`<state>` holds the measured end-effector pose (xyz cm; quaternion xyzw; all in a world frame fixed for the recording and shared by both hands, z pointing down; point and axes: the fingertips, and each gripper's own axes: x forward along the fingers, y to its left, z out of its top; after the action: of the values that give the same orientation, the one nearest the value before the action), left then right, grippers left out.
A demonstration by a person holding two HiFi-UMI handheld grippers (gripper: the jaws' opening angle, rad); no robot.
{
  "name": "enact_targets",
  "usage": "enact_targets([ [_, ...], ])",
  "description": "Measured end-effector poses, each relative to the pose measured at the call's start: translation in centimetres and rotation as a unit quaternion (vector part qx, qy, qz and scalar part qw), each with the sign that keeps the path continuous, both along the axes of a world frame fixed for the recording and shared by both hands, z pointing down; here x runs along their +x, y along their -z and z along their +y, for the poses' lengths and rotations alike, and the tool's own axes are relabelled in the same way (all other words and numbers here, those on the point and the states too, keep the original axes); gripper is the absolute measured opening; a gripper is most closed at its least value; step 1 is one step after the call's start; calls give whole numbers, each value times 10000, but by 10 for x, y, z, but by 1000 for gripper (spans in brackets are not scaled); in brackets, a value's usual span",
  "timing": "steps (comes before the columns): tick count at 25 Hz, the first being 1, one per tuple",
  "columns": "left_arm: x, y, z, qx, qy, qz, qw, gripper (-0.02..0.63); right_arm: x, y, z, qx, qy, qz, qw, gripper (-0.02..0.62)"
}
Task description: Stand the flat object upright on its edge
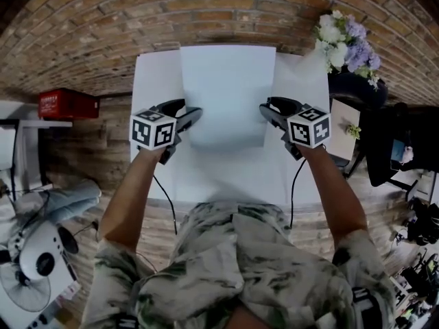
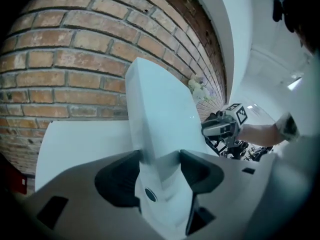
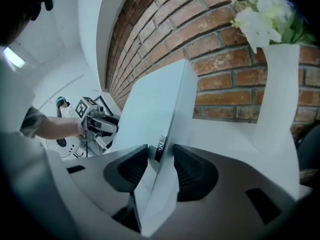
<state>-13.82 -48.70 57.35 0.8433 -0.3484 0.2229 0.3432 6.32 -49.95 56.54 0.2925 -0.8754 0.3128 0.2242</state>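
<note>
A flat, pale white board (image 1: 226,94) is held over the white table (image 1: 152,81), one gripper on each side edge. My left gripper (image 1: 192,118) is shut on the board's left edge; in the left gripper view the board (image 2: 160,114) runs up between the dark pads (image 2: 122,176), with the right gripper (image 2: 222,126) at its far end. My right gripper (image 1: 266,112) is shut on the right edge. In the right gripper view the board (image 3: 155,114) sits between the pads (image 3: 192,171), with a small label on its rim. It rises steeply before the brick wall. Its lower edge is hidden.
A white vase (image 3: 277,99) with white and purple flowers (image 1: 343,43) stands at the table's back right corner, close to the board's right side. A red box (image 1: 65,103) and a fan (image 1: 34,279) are on the floor to the left. Dark clutter lies to the right.
</note>
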Motion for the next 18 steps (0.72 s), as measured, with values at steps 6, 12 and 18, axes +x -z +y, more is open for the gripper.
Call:
enact_targets([
  [6,5,21,-43,706,-21,-271,9971,268,5,21,-41,774,-70,142,9969,179],
  [12,12,37,-92,1408,-42,-574,9884,265,11,42,-86,1628,-122,411,9857,175],
  [18,15,37,-134,1925,23,-912,9770,262,13,46,-127,2336,-236,711,9694,172],
])
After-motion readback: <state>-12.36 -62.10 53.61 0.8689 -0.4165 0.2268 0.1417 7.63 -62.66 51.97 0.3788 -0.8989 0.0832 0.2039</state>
